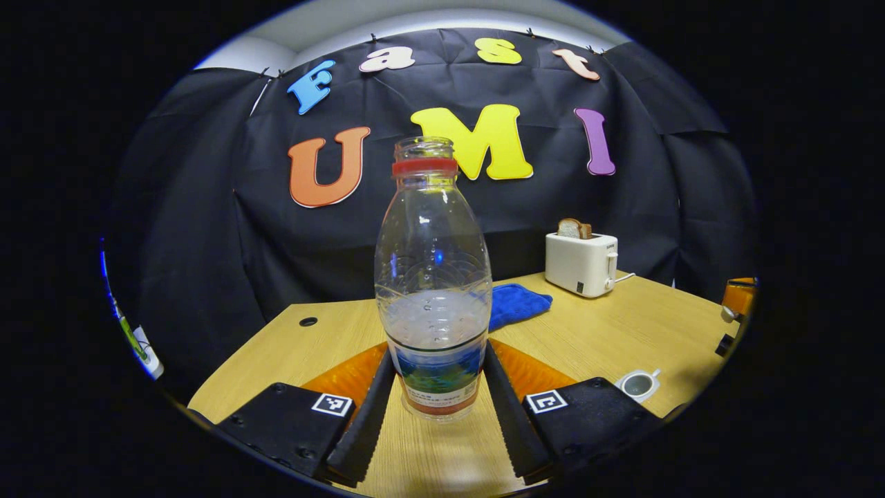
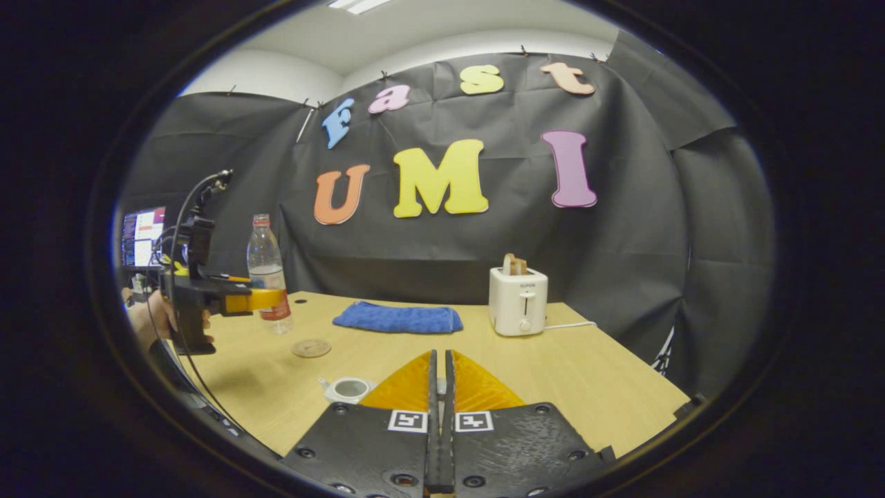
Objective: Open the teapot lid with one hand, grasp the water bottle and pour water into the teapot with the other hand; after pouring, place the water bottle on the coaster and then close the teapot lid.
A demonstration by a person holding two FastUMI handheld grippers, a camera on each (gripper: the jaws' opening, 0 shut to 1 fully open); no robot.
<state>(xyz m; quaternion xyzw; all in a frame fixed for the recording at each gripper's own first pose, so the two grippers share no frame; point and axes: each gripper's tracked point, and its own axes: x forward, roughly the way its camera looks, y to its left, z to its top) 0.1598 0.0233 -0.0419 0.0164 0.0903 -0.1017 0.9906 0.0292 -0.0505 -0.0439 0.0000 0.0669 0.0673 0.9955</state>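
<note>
While the water bottle (image 1: pixel 433 290) stands upright in the middle of the left gripper view, the left gripper (image 1: pixel 438 404) has its two fingers pressed on the bottle's sides, low down by the label. The bottle has no cap. The open teapot (image 1: pixel 638 384) sits at the lower right. In the right gripper view, the right gripper (image 2: pixel 440 408) is closed tight on something thin, too hidden to tell. The coaster (image 2: pixel 310 348) lies left of middle on the table (image 2: pixel 608 377).

The water bottle (image 1: pixel 432 290) is clear plastic with a red neck ring and a label banded blue, green and red. The table (image 1: pixel 622 332) is pale yellow wood grain. The cloth (image 2: pixel 399 318) is deep blue; the toaster (image 2: pixel 518 301) cream white, holding brown bread (image 1: pixel 574 229). The teapot (image 2: pixel 348 389) is white, the coaster (image 2: pixel 311 348) tan.
</note>
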